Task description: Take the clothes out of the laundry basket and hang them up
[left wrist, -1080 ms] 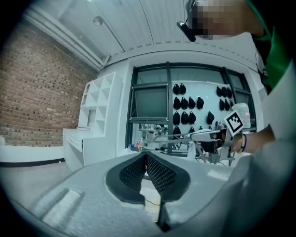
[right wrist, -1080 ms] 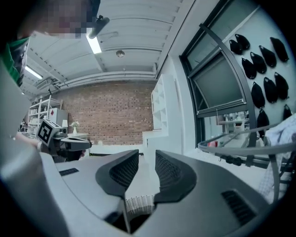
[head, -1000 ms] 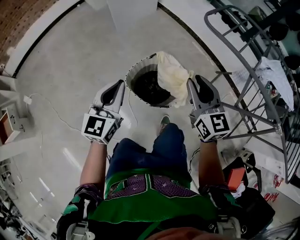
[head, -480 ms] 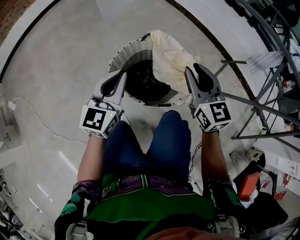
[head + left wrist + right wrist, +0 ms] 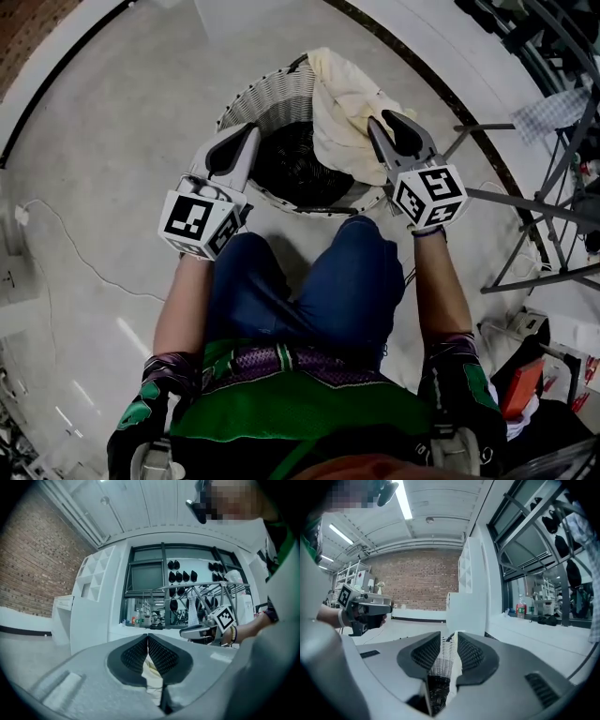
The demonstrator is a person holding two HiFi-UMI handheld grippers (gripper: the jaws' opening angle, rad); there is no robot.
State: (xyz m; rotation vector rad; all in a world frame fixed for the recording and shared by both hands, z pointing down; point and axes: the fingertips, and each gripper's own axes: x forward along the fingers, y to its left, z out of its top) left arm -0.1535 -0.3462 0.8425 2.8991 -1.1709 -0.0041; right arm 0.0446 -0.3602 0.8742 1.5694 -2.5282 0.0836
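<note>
**Grippers Hovered Over the Basket, Garment on Its Rim**

A pale concrete floor (image 5: pixel 103 131) carried a white wicker laundry basket (image 5: pixel 267 101), with a brick wall (image 5: pixel 417 587) behind and a metal drying rack (image 5: pixel 553 202) at the right. A cream garment (image 5: pixel 342 98) hung over the basket's far right rim. The person's jeans-clad legs (image 5: pixel 328 281) reached the near side of the basket. The left gripper (image 5: pixel 249 133) hovered above the left rim, its fingers (image 5: pixel 136 656) closed together. The right gripper (image 5: pixel 382 122) hung just beside the garment, its fingers (image 5: pixel 427 652) spread apart, with the basket's weave and the cloth's edge showing in the gap, neither of them pinched.
</note>
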